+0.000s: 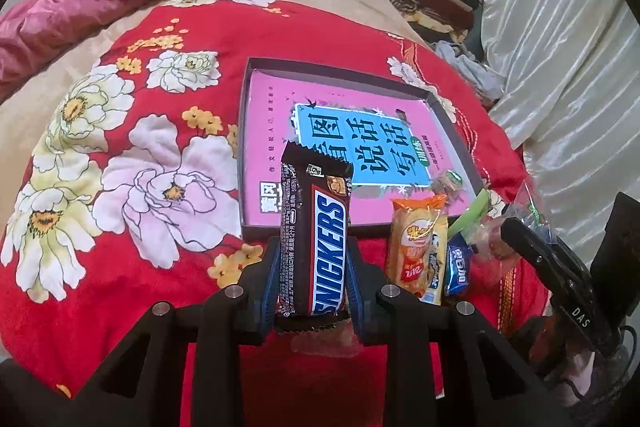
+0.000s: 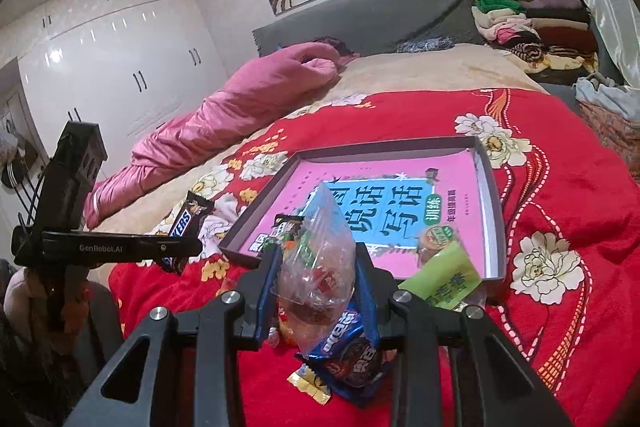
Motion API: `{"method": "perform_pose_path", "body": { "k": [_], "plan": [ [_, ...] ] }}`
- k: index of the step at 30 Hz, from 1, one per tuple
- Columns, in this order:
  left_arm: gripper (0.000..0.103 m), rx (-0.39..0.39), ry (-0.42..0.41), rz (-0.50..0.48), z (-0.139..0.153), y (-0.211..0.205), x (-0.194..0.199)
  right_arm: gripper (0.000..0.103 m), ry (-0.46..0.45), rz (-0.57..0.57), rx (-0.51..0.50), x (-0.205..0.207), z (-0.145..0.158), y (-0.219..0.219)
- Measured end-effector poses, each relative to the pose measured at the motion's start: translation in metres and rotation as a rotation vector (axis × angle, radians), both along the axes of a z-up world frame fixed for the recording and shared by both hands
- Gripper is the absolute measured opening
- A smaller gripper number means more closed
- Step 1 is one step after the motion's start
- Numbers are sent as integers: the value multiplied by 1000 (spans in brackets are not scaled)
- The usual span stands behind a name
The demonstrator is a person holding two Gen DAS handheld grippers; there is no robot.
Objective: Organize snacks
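My left gripper (image 1: 314, 247) is shut on a Snickers bar (image 1: 316, 235) and holds it upright above the red blanket, just in front of the shallow box (image 1: 245, 131) with a pink book in it. My right gripper (image 2: 316, 259) is shut on a clear plastic snack bag (image 2: 320, 247), lifted over the snack pile. Under it lie a blue Oreo pack (image 2: 352, 347) and a green packet (image 2: 444, 279). In the left wrist view an orange snack pack (image 1: 416, 247) and the Oreo pack (image 1: 458, 267) lie right of the bar. A small round snack (image 2: 436, 239) sits in the box corner.
The red flowered blanket (image 1: 140, 155) covers the bed. A pink quilt (image 2: 224, 123) lies at the far left. Folded clothes (image 2: 532, 23) are stacked by the headboard. White curtains (image 1: 560, 47) hang at the right.
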State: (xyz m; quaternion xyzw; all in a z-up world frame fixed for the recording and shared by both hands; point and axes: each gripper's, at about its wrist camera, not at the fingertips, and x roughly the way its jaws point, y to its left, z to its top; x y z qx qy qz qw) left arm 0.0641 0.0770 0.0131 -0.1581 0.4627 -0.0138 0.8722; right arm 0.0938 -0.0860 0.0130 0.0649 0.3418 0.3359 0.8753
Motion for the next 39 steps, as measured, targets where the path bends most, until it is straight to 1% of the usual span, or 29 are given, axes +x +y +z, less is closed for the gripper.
{"method": "perform_pose_path", "body": {
  "k": [7, 10, 17, 27, 39],
  "plan": [
    [30, -4, -8, -2, 1, -1, 9, 36, -2, -45, 32, 7, 3, -14],
    [30, -6, -12, -3, 2, -2, 14, 36, -9, -62, 22, 9, 4, -17],
    [30, -11, -12, -9, -1, -3, 27, 36, -25, -87, 46, 16, 6, -22],
    [30, -3, -16, 3, -4, 0, 46, 36, -39, -123, 43, 24, 8, -23],
    [30, -7, 37, 22, -25, 10, 63, 36, -19, -140, 57, 41, 0, -22]
  ]
}}
